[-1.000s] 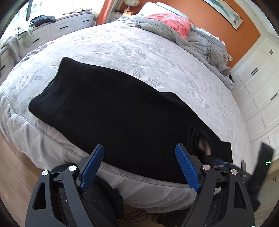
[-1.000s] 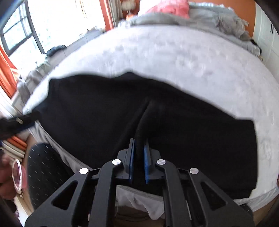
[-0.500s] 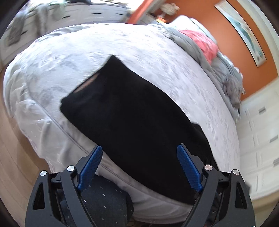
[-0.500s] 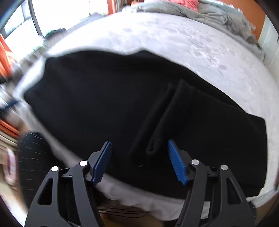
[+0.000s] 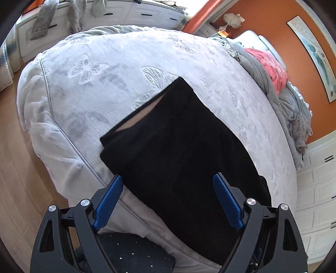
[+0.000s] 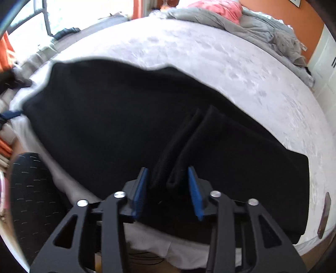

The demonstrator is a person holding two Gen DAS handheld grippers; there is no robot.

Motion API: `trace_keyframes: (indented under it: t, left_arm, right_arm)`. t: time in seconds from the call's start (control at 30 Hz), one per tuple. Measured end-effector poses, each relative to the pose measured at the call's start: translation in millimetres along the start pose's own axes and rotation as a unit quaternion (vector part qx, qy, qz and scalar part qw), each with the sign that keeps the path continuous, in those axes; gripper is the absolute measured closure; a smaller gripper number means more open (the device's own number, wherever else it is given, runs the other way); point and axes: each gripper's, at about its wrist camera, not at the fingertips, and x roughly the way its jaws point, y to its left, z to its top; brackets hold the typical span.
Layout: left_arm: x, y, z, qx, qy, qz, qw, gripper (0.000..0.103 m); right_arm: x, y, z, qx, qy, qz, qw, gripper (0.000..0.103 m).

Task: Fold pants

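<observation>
Black pants (image 5: 178,151) lie flat along the near edge of a grey butterfly-patterned bed (image 5: 105,63). Their waist end, with tan lining (image 5: 142,114) showing, points away in the left wrist view. My left gripper (image 5: 168,176) hovers wide open over the pants' near edge, nothing between its blue pads. In the right wrist view the pants (image 6: 117,117) spread left to right, with a raised double fold (image 6: 189,136) running toward me. My right gripper (image 6: 167,169) straddles that fold's near end; its jaws are closing, and the pads stand just clear of the cloth.
A grey blanket and a pink garment (image 5: 271,69) are heaped at the head of the bed. White cabinets (image 5: 319,189) stand to the right, white drawers (image 5: 63,19) beyond the bed, wooden floor (image 5: 16,168) to the left. A dark flat object (image 6: 324,214) lies at the bed's right edge.
The left gripper swung toward the pants' waist end, rolling as it went. The right gripper, shut on the fold a second ago, sprang open and now narrows around it.
</observation>
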Motion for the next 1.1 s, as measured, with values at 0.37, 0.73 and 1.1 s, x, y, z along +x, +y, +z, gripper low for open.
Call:
trace_keyframes:
  t: [0.37, 0.73, 1.1]
  left_arm:
    - [-18, -63, -29, 0.079, -0.014, -0.039, 0.9960, 0.018]
    - [12, -158, -99, 0.170, 0.065, -0.080, 0.9800, 0.018]
    - [17, -174, -106, 0.177, 0.050, -0.049, 0.9818, 0.018]
  right_arm:
    - [-67, -204, -89, 0.231, 0.025, -0.128, 0.964, 0.044]
    - [-34, -194, -112, 0.075, 0.032, -0.135, 0.987, 0.046]
    - [-29, -254, -123, 0.132, 0.037, -0.043, 0.990, 0.091]
